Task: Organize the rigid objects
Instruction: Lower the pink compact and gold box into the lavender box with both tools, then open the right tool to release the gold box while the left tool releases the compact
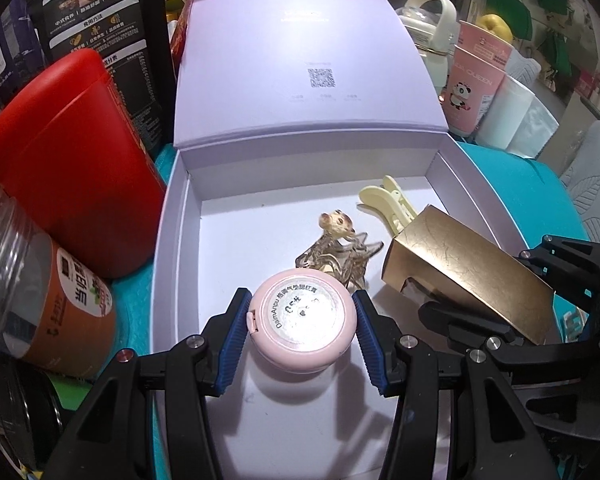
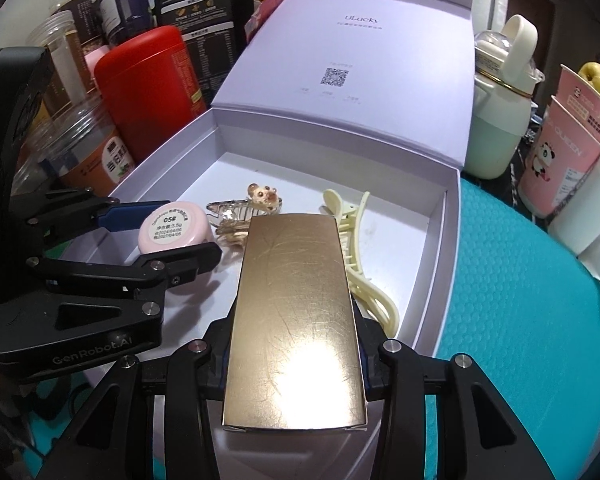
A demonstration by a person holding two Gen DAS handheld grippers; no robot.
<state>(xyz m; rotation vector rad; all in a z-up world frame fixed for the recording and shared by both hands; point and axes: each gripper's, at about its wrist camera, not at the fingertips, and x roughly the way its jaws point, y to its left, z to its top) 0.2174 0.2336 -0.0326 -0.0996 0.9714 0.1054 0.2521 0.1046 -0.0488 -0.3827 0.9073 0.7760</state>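
A pale lilac gift box (image 1: 172,240) (image 2: 432,280) lies open on the table, its lid standing up behind. My left gripper (image 1: 302,332) (image 2: 168,226) is shut on a round pink compact (image 1: 302,322) (image 2: 174,230), held just above the box floor at its front left. My right gripper (image 2: 294,364) (image 1: 512,300) is shut on a gold rectangular box (image 2: 296,320) (image 1: 468,272), held over the box's front right. Inside the gift box lie a clear hair claw with a small bear head (image 1: 338,246) (image 2: 256,204) and a cream hair clip (image 1: 386,204) (image 2: 360,248).
Left of the gift box stand a red canister (image 1: 76,160) (image 2: 148,80), a clear jar with an orange label (image 1: 48,300) (image 2: 92,148) and dark food packs. To the right are pink panda cups (image 1: 474,88) (image 2: 560,152), a mint flask (image 2: 496,120), white rolls and the teal mat (image 2: 520,300).
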